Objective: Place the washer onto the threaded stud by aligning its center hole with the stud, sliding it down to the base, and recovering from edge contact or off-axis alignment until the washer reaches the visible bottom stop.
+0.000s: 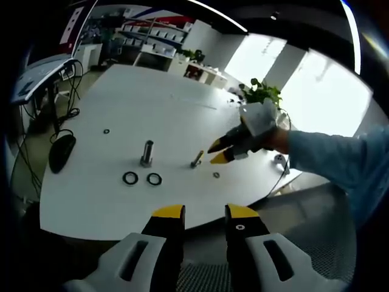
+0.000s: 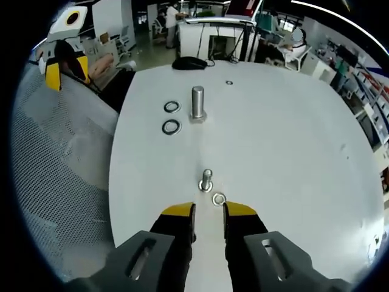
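Observation:
A small threaded stud (image 2: 206,180) stands upright on the white table (image 2: 285,152), just ahead of my right gripper (image 2: 209,212). A small metal washer (image 2: 219,199) lies flat on the table beside the stud's base, close to the right jaw tip. The right gripper is open and holds nothing. In the left gripper view the same stud (image 1: 197,159) and washer (image 1: 216,175) sit mid-table, with the right gripper (image 1: 220,152) hovering just right of them. My left gripper (image 1: 205,213) is open, empty, and back off the table's near edge.
A taller, thicker stud (image 2: 197,102) stands farther off with two dark rings (image 2: 171,127) beside it. A tiny ring (image 2: 229,83) and a black mouse (image 2: 189,62) lie near the far edge. A potted plant (image 1: 261,94) stands at the table's end.

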Demonstrator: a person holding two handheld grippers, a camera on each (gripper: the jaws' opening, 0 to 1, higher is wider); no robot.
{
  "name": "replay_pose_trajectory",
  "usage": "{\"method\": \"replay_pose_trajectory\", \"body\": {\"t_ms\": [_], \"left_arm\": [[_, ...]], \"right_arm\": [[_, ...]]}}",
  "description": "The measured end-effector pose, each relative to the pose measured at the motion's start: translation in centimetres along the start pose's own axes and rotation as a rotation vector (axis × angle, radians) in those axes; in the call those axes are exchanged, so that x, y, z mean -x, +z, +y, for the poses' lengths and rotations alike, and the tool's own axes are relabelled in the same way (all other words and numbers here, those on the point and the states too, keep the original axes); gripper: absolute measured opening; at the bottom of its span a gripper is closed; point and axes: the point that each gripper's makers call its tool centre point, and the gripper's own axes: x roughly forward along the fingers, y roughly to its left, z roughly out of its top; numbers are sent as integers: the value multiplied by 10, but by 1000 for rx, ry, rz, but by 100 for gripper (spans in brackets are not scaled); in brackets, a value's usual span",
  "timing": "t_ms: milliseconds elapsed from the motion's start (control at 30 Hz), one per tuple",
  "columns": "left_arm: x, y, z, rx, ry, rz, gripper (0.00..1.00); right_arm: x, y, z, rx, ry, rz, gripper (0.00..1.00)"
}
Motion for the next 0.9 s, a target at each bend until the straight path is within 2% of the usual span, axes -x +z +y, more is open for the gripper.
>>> {"method": "replay_pose_trajectory", "body": {"t_ms": [300, 500, 900], "left_arm": [[0, -1, 1, 2, 3, 8, 24], [0, -1, 1, 8, 6, 4, 24], [0, 0, 3, 14, 10, 1, 24]], "right_arm": [[-19, -11, -4, 16, 40, 59, 20], [-33, -8, -9, 14, 55, 78, 20], [-39, -2, -9, 36, 73, 92, 18]]}}
